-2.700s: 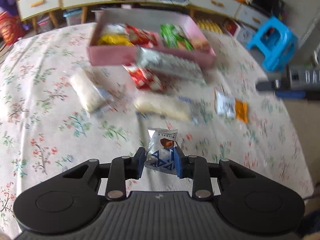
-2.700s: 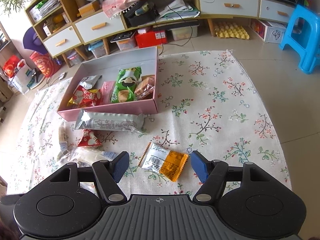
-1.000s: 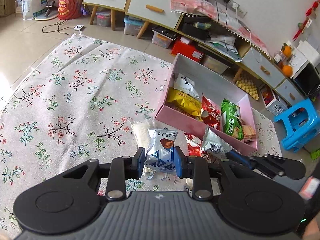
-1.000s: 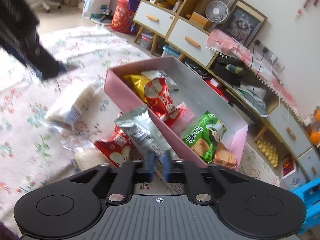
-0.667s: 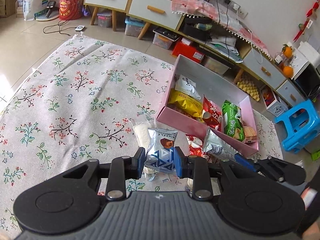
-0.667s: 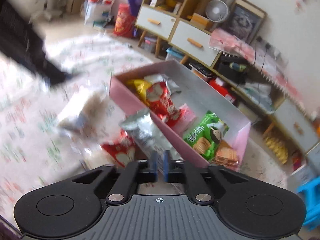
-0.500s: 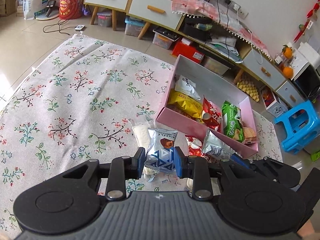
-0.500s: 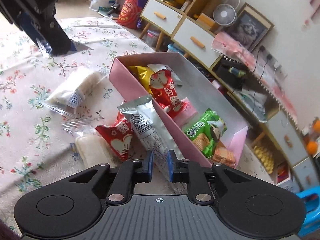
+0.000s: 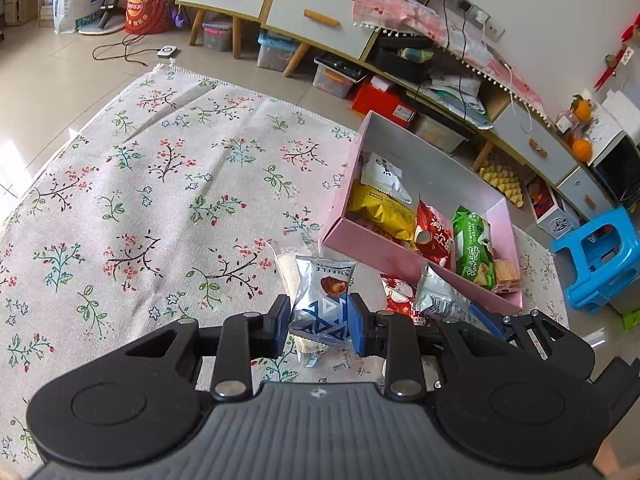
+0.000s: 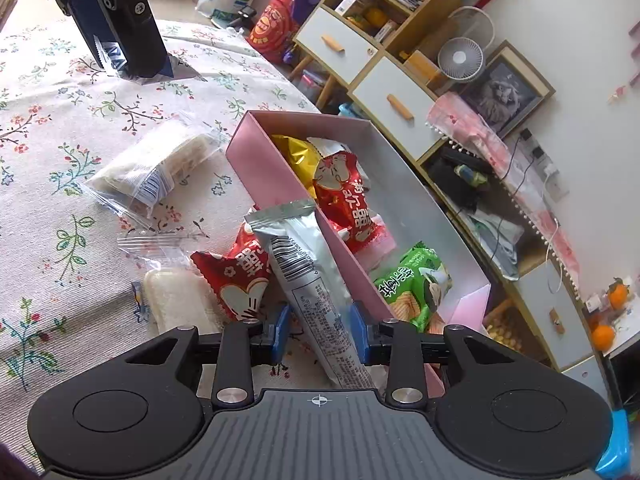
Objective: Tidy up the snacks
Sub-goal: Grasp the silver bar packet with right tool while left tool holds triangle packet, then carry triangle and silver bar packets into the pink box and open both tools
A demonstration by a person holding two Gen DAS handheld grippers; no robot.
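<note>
My left gripper (image 9: 316,322) is shut on a silver-and-blue truffle packet (image 9: 322,300) and holds it above the floral cloth, short of the pink box (image 9: 372,256). The box holds yellow, red, green and white snack packs. My right gripper (image 10: 320,326) stands part open around a long silver bar packet (image 10: 316,280) that leans on the box's near wall (image 10: 280,184); the pads look just clear of it. The left gripper also shows in the right wrist view (image 10: 120,36).
On the cloth beside the box lie a red snack pack (image 10: 236,276), a clear bag of white cakes (image 10: 156,168) and another white cake pack (image 10: 180,304). A low cabinet (image 9: 280,4) and a blue stool (image 9: 600,256) stand beyond the cloth.
My right gripper's jaws have opened from tightly shut on the silver bar to a wider gap around it. The left gripper still holds its packet, almost unmoved.
</note>
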